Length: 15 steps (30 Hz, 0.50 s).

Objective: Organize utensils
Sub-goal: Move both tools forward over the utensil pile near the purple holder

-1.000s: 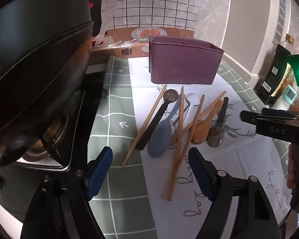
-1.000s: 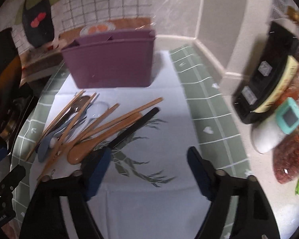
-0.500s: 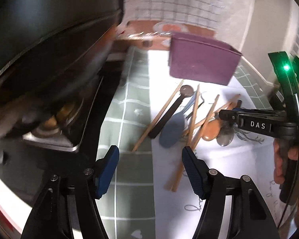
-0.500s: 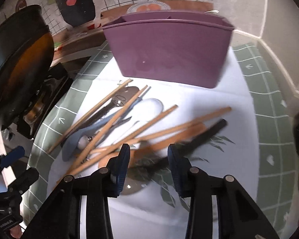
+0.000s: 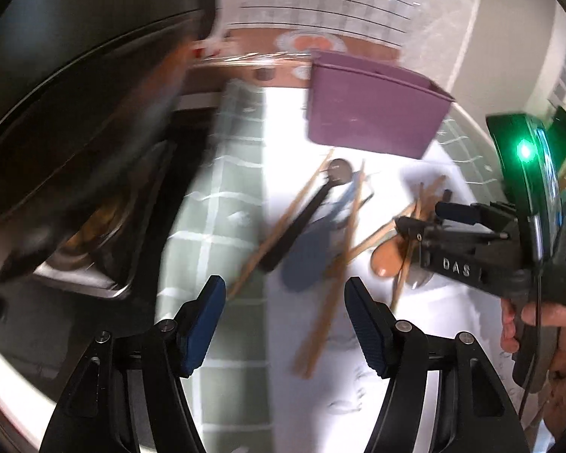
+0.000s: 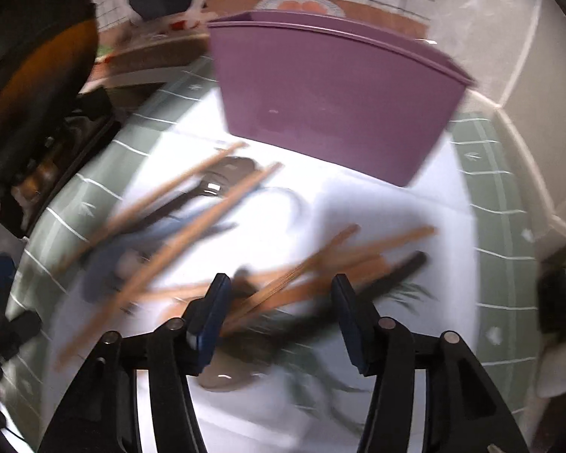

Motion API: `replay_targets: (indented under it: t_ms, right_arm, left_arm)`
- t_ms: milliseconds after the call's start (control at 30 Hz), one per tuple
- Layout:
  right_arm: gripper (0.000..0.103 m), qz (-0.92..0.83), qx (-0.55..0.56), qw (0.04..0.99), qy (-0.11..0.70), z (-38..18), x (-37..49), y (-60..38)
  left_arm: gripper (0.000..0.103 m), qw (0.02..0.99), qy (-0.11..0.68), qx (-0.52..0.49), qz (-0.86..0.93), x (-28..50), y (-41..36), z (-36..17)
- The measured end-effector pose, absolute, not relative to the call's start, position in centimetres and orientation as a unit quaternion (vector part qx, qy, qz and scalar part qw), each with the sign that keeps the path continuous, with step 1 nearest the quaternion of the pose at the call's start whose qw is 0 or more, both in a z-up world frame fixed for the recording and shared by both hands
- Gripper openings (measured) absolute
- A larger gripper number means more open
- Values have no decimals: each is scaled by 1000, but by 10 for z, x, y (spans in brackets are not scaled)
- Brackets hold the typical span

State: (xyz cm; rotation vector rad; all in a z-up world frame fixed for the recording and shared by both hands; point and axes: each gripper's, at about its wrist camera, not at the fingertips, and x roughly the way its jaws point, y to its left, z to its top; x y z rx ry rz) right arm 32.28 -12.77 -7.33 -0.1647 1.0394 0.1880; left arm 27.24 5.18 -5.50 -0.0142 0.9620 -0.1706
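Note:
A purple utensil holder [image 5: 373, 113] [image 6: 332, 105] stands upright at the back of a white cloth [image 5: 415, 321]. In front of it lie wooden chopsticks [image 5: 332, 294], a blue-grey spoon [image 5: 305, 260], a black-handled spoon [image 5: 302, 222] and a brown wooden spoon [image 5: 386, 256]. My left gripper [image 5: 285, 317] hovers open above the near ends of the chopsticks, holding nothing. My right gripper [image 6: 281, 302] [image 5: 422, 215] is low over the right-hand cluster. Its jaws are opening, with wooden chopsticks [image 6: 283, 287] and the brown spoon's handle lying between them. A black handle [image 6: 396, 271] lies just to their right.
A black wok [image 5: 75, 113] on a stove fills the left side. A green grid mat [image 5: 215, 226] lies under the cloth. A hand [image 5: 547, 321] holds the right gripper's handle. A dark object [image 6: 562, 283] sits at the right edge by the wall.
My right gripper came down over the right-hand cluster, its jaws narrowed and then widened again, and the chopsticks there shifted. My left gripper's jaws narrowed a little and its view swung slightly.

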Motion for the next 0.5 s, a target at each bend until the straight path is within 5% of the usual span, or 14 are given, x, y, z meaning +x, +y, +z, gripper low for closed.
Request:
replay_targets:
  t_ms: [167, 233, 333, 500]
  right_arm:
    - [55, 66, -39, 859, 505, -69, 323, -175]
    - [54, 76, -18, 861, 503, -63, 318, -187]
    - [53, 80, 1, 866, 494, -55, 306, -201]
    - [53, 74, 18, 867, 492, -51, 298, -214]
  left_arm:
    - [65, 866, 476, 22, -151, 311, 17, -59]
    - [58, 858, 486, 29, -165, 330, 7, -61]
    - [34, 838, 511, 20, -192, 361, -4, -64]
    - [23, 808, 551, 55, -200, 391, -25, -78]
